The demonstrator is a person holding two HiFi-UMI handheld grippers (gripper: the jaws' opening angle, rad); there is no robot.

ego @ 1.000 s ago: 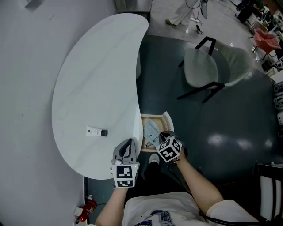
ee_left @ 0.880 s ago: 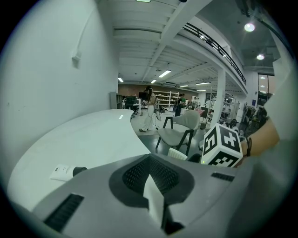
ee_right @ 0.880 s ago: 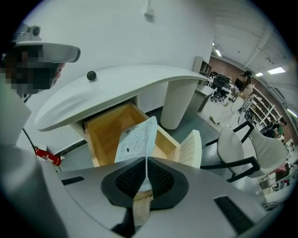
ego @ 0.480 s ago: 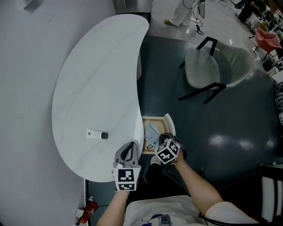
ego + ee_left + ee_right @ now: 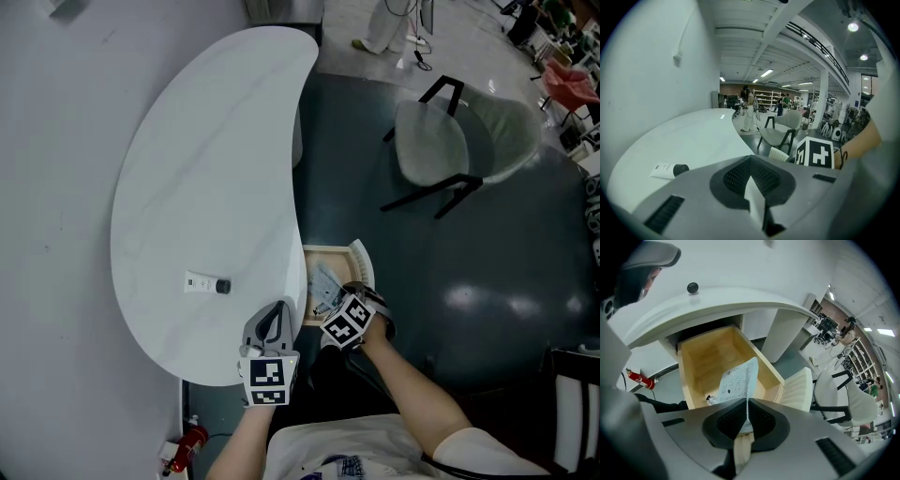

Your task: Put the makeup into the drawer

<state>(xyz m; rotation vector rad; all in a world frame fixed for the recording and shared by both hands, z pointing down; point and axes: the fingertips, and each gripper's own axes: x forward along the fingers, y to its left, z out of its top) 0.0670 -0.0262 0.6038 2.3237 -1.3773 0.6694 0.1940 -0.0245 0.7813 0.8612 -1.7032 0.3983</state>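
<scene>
A white makeup tube (image 5: 202,283) with a black cap lies on the curved white table (image 5: 206,159); the left gripper view shows the tube (image 5: 665,170) ahead to the left. Under the table's right edge a wooden drawer (image 5: 325,251) stands pulled out. My right gripper (image 5: 328,300) points steeply down over it, shut on a flat pale printed packet (image 5: 737,380) whose top hangs inside the drawer (image 5: 696,359). A small bottle (image 5: 710,400) lies on the drawer floor. My left gripper (image 5: 272,321) rests above the table's near edge, jaws together with nothing between them.
The drawer's white ribbed front (image 5: 361,261) faces the dark floor. A grey chair (image 5: 441,141) stands beyond it to the right. A red fire extinguisher (image 5: 184,444) sits on the floor by the wall, below the table's near end.
My right gripper has sunk a little toward the drawer and rolled, still gripping the packet. The left gripper and the tube have stayed put.
</scene>
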